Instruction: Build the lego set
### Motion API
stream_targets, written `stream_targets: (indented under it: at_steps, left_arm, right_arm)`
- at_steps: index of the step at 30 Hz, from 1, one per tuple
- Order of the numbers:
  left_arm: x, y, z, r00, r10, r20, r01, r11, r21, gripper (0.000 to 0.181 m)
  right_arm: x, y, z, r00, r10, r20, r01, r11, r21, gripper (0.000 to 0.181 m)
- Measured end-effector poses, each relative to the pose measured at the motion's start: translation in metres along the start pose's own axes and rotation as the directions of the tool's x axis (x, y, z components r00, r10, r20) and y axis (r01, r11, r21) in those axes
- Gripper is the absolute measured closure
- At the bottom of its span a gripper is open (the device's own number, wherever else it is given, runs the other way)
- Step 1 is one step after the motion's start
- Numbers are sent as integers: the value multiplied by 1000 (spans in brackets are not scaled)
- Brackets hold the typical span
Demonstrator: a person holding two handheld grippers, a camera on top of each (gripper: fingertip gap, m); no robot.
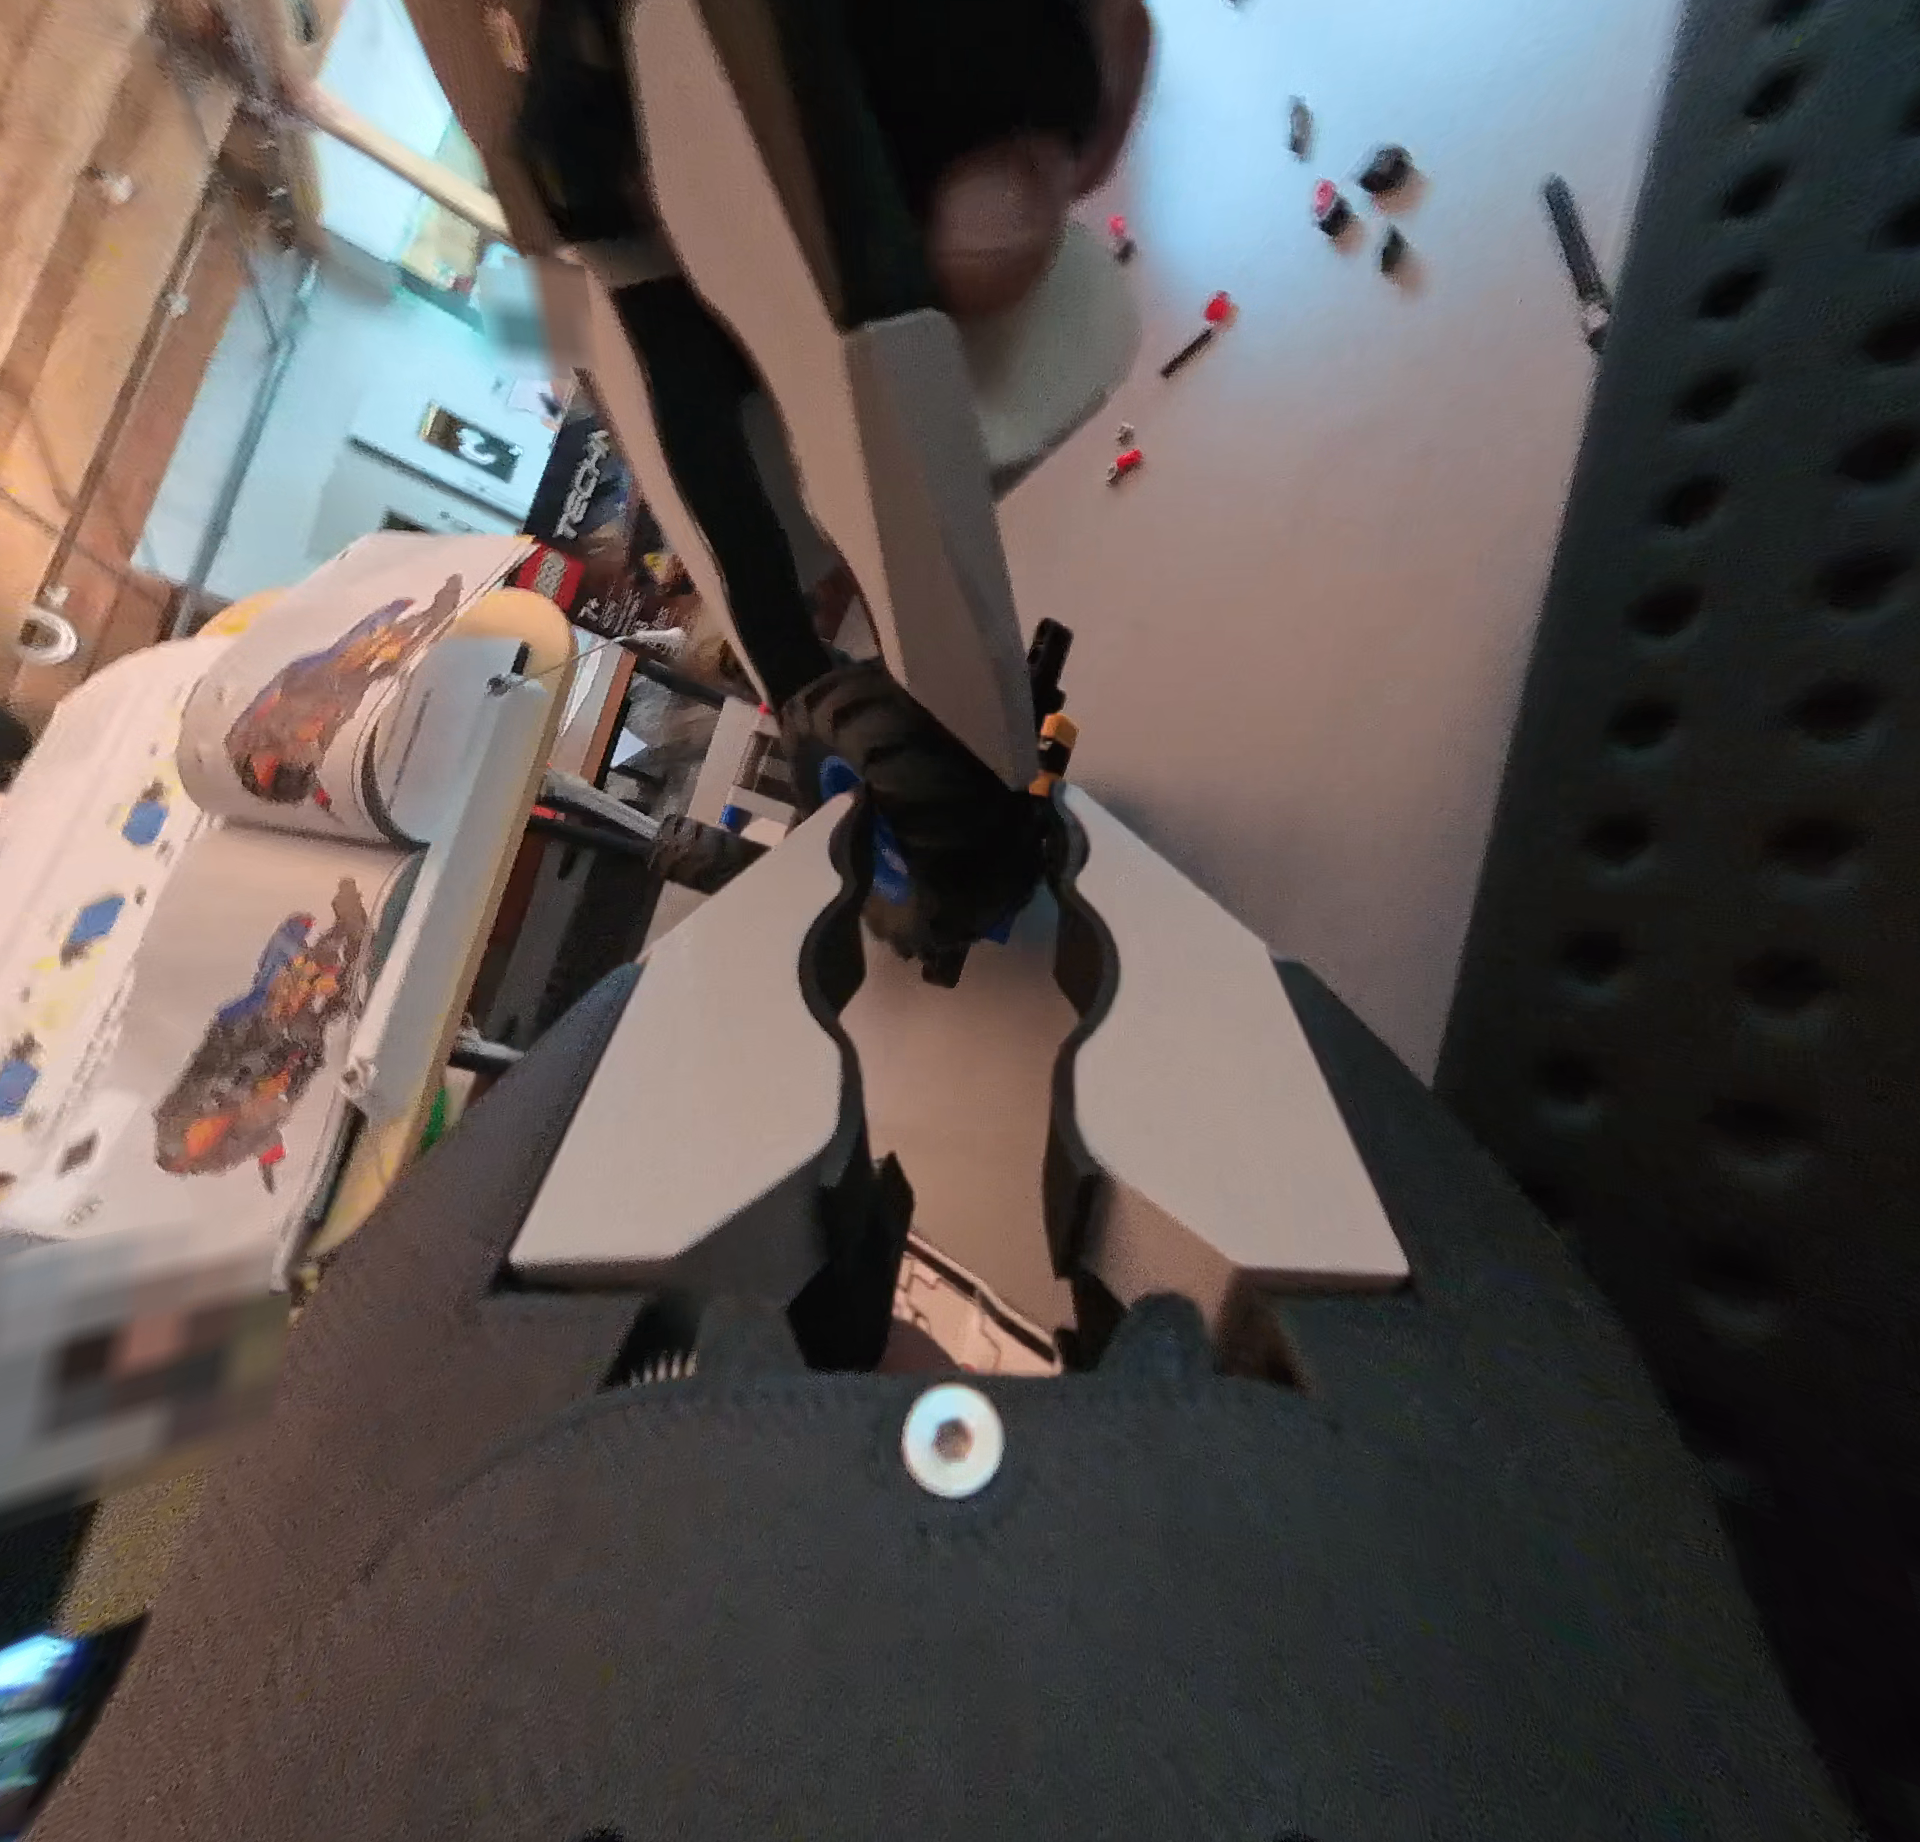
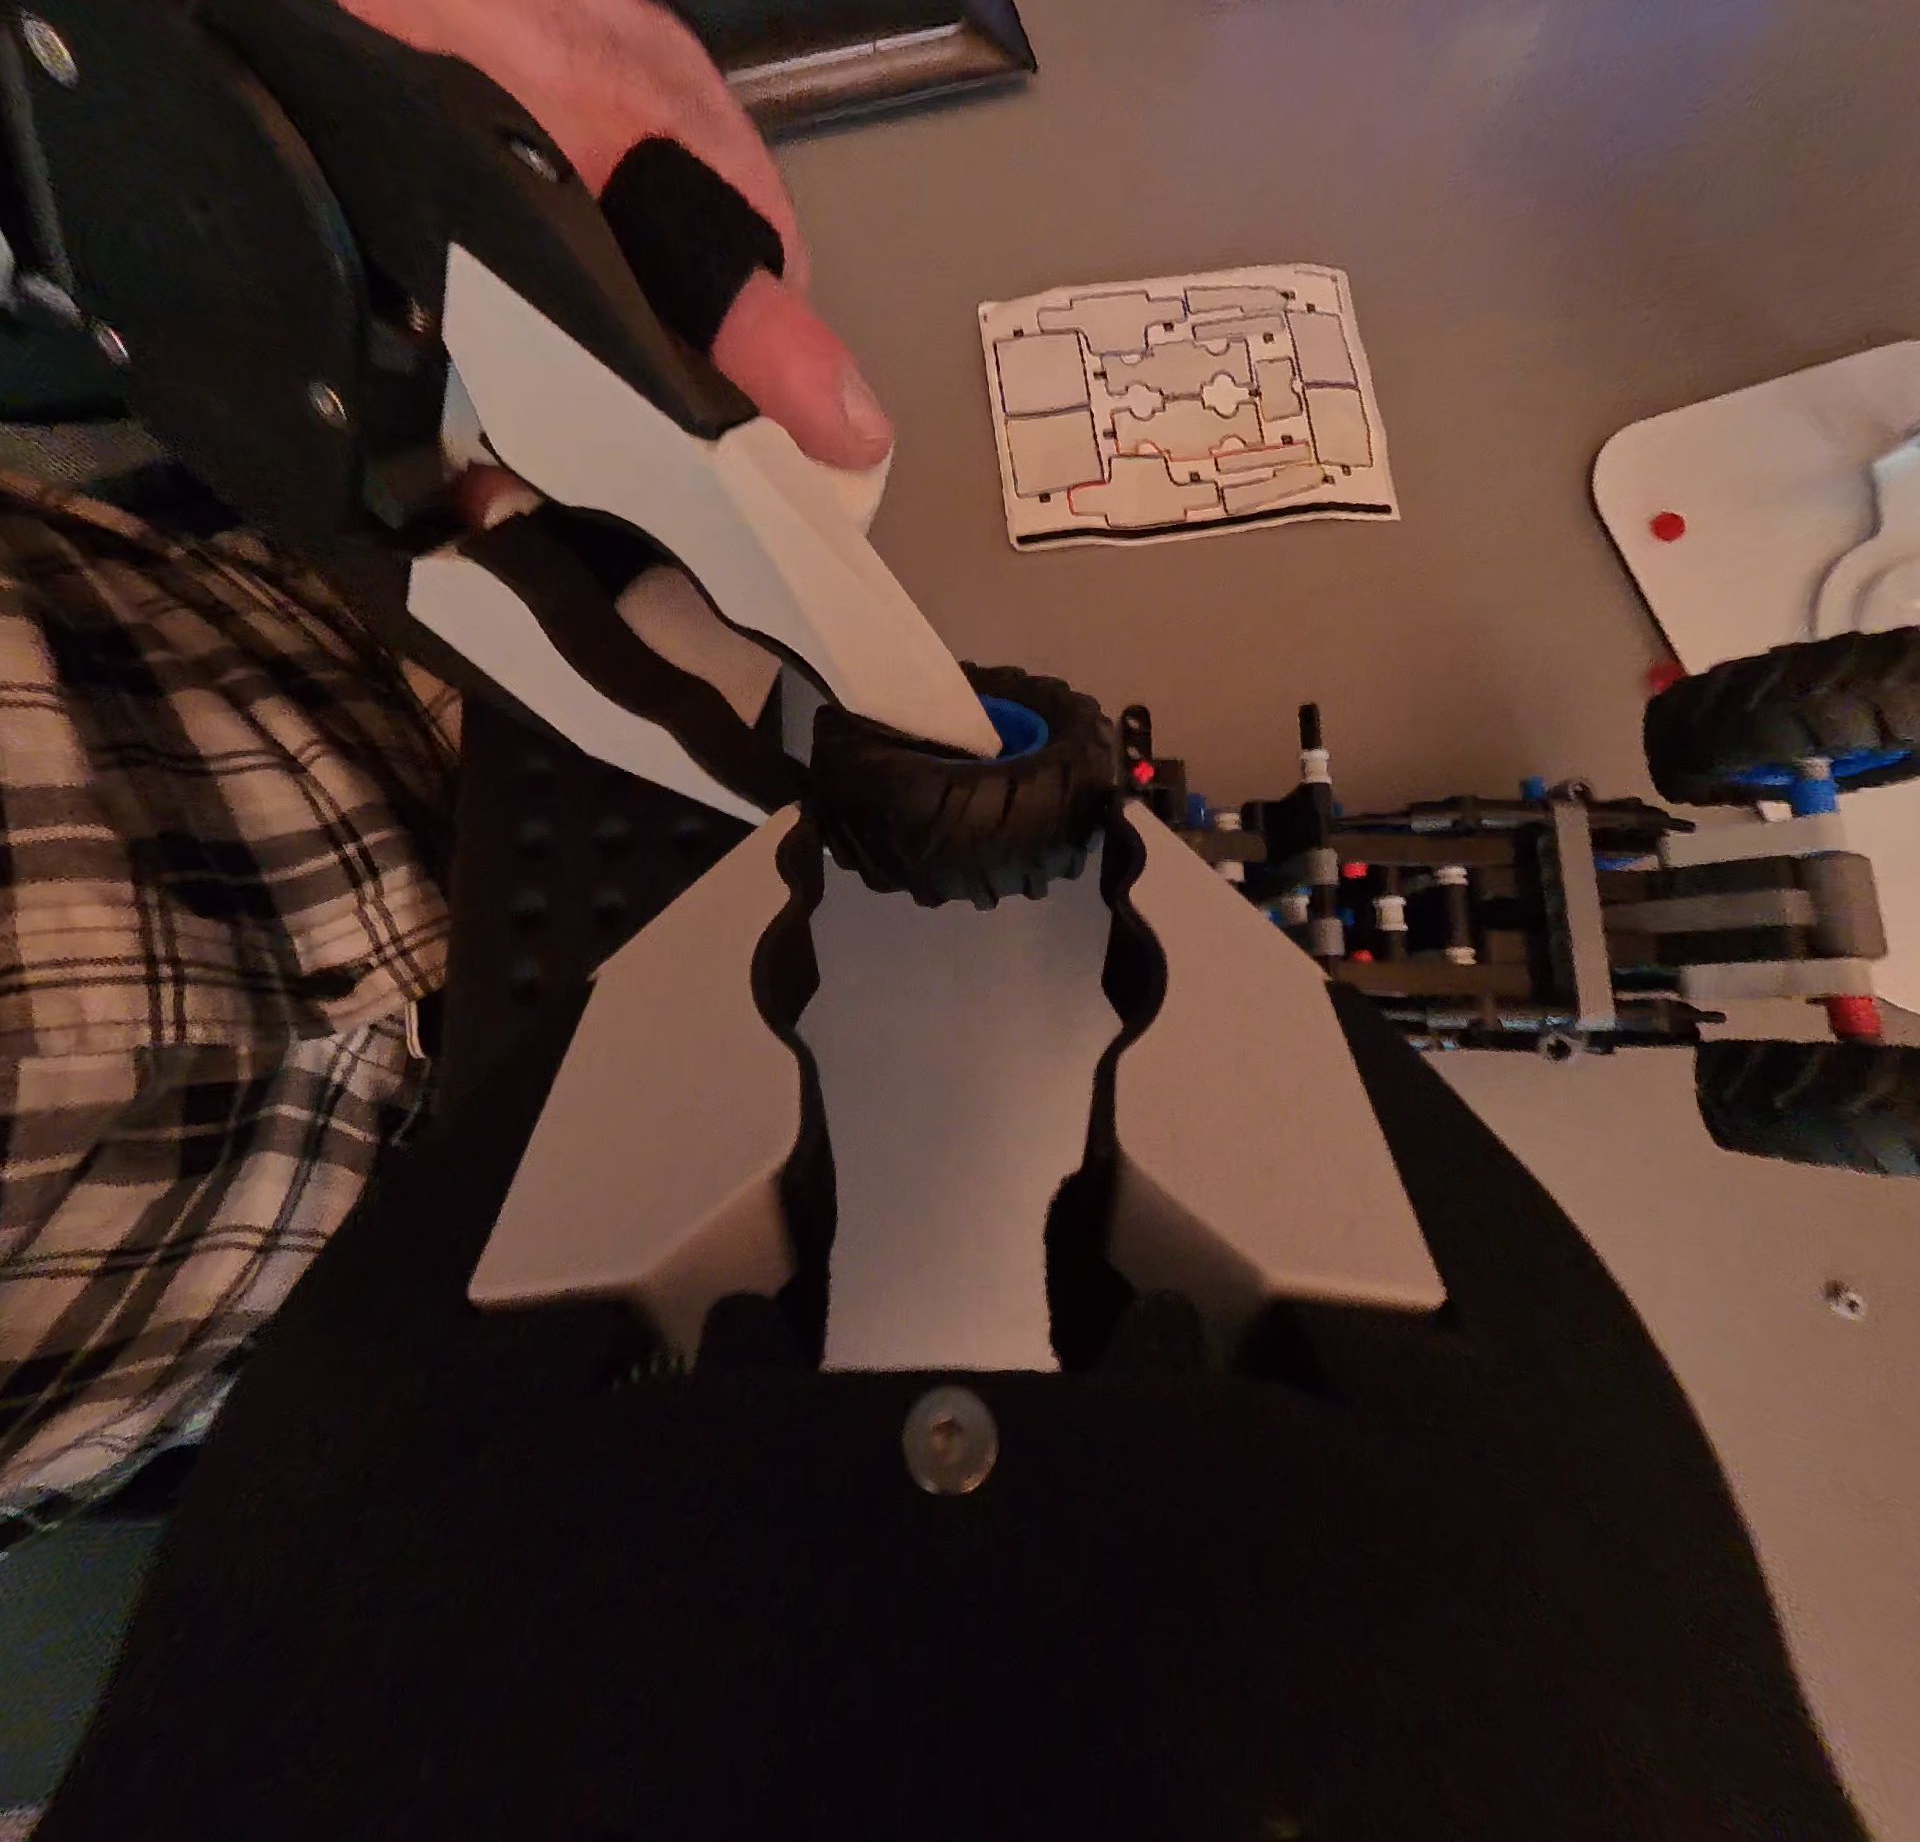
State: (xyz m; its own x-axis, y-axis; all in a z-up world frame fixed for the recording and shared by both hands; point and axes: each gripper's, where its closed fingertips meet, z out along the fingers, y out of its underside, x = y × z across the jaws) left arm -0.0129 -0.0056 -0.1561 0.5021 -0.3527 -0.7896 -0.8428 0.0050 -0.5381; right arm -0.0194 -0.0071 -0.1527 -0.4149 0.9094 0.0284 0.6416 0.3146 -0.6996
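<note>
**Two tools meet on one wheel at the end of the chassis**

We work over a grey desk with a printed sheet of outlined boxes lying flat on it and a white board at the right edge. In the left wrist view an open instruction booklet stands to the left, and small red and black loose parts lie scattered on the pale surface beyond.

The black tyre with a blue hub sits at the near end of the lego chassis, a long black and grey frame that runs off to the right, where two more tyres are fitted.

Our right tool has its fingers spread to the tyre's width, one on each side of the tread and clamped on it. Our left tool also brackets the same wheel, its tips set against the tyre's two sides, so we read it as gripping too. In the right wrist view one white finger of the left tool points into the blue hub, with a hand on the handle behind it.
</note>
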Motion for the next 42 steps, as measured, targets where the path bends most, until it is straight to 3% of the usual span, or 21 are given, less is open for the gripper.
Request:
stream_targets:
  at_steps: [4,8,11,14,16,21,22,25,34,42]
  left_arm:
    - [-11,9,-1,989,-109,105,108,994,20,152]
    - [-31,16,-7,925,-369,94,359,927,109,155]
    - [-48,27,-7,756,-653,-47,650,741,170,154]
    - [-60,42,2,469,-851,-235,883,442,161,155]
    - [-61,51,10,321,-894,-313,947,302,110,155]
    - [-58,68,28,187,-926,-327,982,180,53,155]
    - [-57,69,31,170,-930,-325,985,166,42,155]
    - [-51,74,40,211,-936,-282,976,217,12,154]
    - [-38,77,49,158,-946,-282,983,178,-47,155]
    - [-26,84,51,253,-944,-213,957,277,-89,155]
  right_arm:
    - [4,-11,8,998,52,26,-53,998,46,128]
    - [14,-31,4,993,99,69,-111,975,193,126]
    - [39,-26,-6,992,125,12,-124,960,253,125]
    - [69,6,-1,984,122,-129,-98,979,176,136]
    - [80,25,8,977,84,-194,-62,991,118,143]
    - [81,31,22,979,39,-201,-16,993,117,157]
    - [82,31,23,979,31,-201,-9,994,110,160]
    - [86,32,27,975,8,-223,13,996,92,170]
    - [77,34,42,979,2,-202,18,995,95,176]
    - [77,39,48,971,-3,-239,25,996,91,177]
